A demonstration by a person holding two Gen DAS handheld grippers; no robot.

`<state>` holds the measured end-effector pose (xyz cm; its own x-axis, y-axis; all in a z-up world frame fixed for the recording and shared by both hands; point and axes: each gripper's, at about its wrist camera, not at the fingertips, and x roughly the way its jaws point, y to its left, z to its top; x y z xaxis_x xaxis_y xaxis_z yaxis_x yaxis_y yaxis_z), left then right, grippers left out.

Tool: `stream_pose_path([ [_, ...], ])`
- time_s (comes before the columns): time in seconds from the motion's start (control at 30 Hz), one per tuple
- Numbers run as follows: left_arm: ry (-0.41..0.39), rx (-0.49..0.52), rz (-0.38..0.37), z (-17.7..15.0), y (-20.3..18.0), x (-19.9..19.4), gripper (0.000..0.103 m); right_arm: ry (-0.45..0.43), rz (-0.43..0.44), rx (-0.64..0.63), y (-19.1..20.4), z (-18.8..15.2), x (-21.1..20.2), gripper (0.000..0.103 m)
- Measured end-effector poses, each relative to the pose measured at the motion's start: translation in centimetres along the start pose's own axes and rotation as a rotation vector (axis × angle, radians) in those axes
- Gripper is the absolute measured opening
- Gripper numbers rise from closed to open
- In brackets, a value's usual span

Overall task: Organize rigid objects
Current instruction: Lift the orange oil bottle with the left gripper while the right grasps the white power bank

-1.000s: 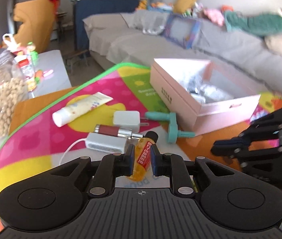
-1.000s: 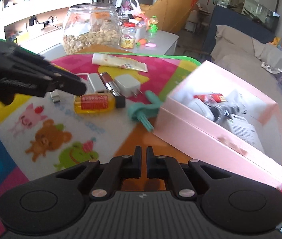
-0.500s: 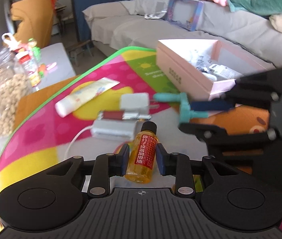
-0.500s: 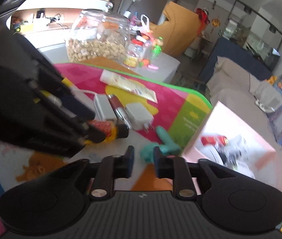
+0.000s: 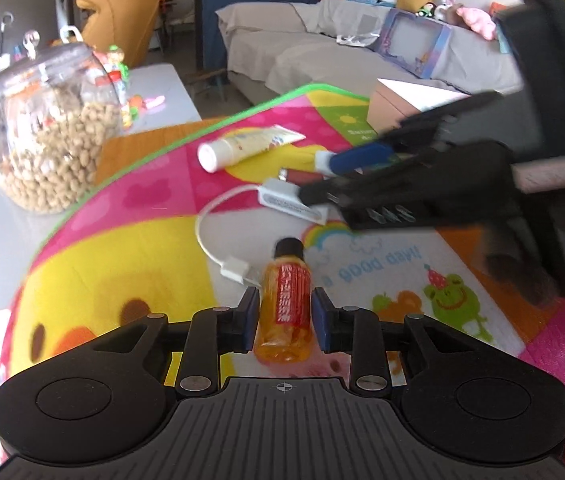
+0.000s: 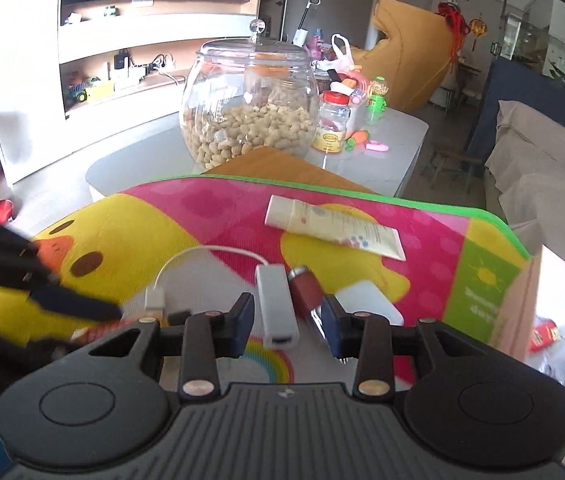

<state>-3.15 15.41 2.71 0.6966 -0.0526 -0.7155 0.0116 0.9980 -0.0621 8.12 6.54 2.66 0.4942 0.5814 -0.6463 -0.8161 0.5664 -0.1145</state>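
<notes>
My left gripper (image 5: 285, 318) is shut on a small orange bottle (image 5: 285, 312) with a red label and black cap, held just above the colourful mat (image 5: 122, 280). My right gripper (image 6: 287, 316) is open, its fingers either side of a white adapter (image 6: 276, 304) and a dark red lipstick tube (image 6: 304, 290). The adapter's cable (image 6: 202, 252) loops left. A white charger block (image 6: 366, 300) lies to the right of the lipstick. A cream tube (image 6: 334, 232) lies further back. The pink box (image 6: 530, 308) stands at the right.
A big glass jar of peanuts (image 6: 250, 104) and a small red-lidded jar (image 6: 334, 126) stand on the grey table (image 6: 402, 136) behind the mat. A grey sofa (image 5: 322, 52) lies beyond. The right gripper's body crosses the left wrist view (image 5: 462, 184).
My left gripper has drawn back toward the mat's near left with the orange bottle. My right gripper has opened wider and moved left over the adapter and lipstick.
</notes>
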Motion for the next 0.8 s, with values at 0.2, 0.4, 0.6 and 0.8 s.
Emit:
stream_pose_path([
  [0.2,-0.01,-0.019,-0.01,-1.1,-0.4,0.0,0.033,0.089,0.085,0.08,-0.5,0.7,2.2,0.028],
  [0.4,0.009,-0.045,-0.023,-0.8,-0.1,0.0,0.033,0.151,0.176,0.114,-0.6,-0.5,1.1,0.021],
  [0.6,0.039,-0.032,-0.024,-0.8,-0.6,-0.2,0.033,0.136,0.132,0.082,-0.5,-0.8,0.1,0.021],
  [0.8,0.062,-0.051,-0.015,-0.5,-0.7,0.0,0.033,0.119,0.099,0.102,-0.5,0.3,2.3,0.021],
])
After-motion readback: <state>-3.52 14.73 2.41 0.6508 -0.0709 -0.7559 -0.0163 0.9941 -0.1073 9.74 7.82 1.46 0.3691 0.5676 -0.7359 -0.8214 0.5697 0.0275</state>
